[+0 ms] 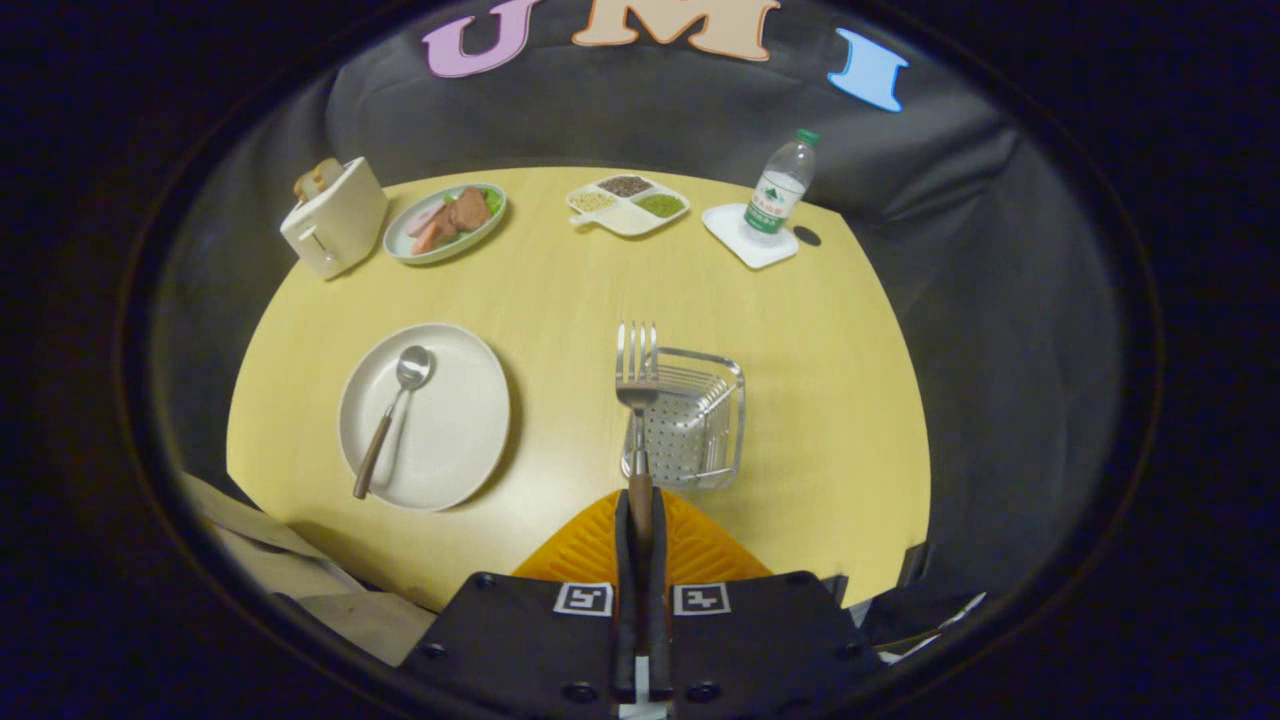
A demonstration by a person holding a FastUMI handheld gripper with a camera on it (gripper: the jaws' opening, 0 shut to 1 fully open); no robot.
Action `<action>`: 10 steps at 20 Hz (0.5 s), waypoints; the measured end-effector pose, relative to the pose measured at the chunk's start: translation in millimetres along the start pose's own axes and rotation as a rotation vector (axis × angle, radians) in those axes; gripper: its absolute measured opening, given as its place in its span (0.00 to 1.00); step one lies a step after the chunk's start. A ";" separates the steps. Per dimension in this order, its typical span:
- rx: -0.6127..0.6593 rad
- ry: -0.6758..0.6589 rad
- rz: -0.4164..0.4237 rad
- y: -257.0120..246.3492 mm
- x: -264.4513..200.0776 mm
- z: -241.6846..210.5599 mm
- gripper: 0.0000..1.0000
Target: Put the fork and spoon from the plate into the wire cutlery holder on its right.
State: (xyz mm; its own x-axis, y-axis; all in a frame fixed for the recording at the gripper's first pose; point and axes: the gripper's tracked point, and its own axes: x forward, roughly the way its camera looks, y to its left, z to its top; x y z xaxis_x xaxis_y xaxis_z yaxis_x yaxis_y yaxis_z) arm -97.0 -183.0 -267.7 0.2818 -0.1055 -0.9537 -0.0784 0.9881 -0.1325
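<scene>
tongs (640,520) clamping fork (637,372) above holder (690,425).

Fork (637,372) handle's lower end hidden between the clamped claw (640,520) fingers, wire cutlery holder (690,420) partly covered by the fork, bench (560,290) near edge hidden behind the claw body, bottle (779,190) label too small to tell

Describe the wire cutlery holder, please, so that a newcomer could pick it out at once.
On the yellow table, look right of the white plate that carries the spoon. The wire cutlery holder stands there, just ahead of the gripper, whose fingers are shut on the fork. It alone is a shiny metal basket with a perforated insert.
</scene>
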 end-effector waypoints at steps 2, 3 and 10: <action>0.006 0.022 -0.012 -7.7 2.9 -4.0 0.08; 0.013 0.028 -0.014 -9.9 3.3 -5.0 0.08; 0.040 0.039 -0.014 -14.4 7.6 -3.5 0.14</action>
State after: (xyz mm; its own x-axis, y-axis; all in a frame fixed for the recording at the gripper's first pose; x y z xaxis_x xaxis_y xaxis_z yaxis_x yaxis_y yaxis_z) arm -97.0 -198.4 -273.9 0.2452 -0.1230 -0.9616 -0.0362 0.9901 -0.1359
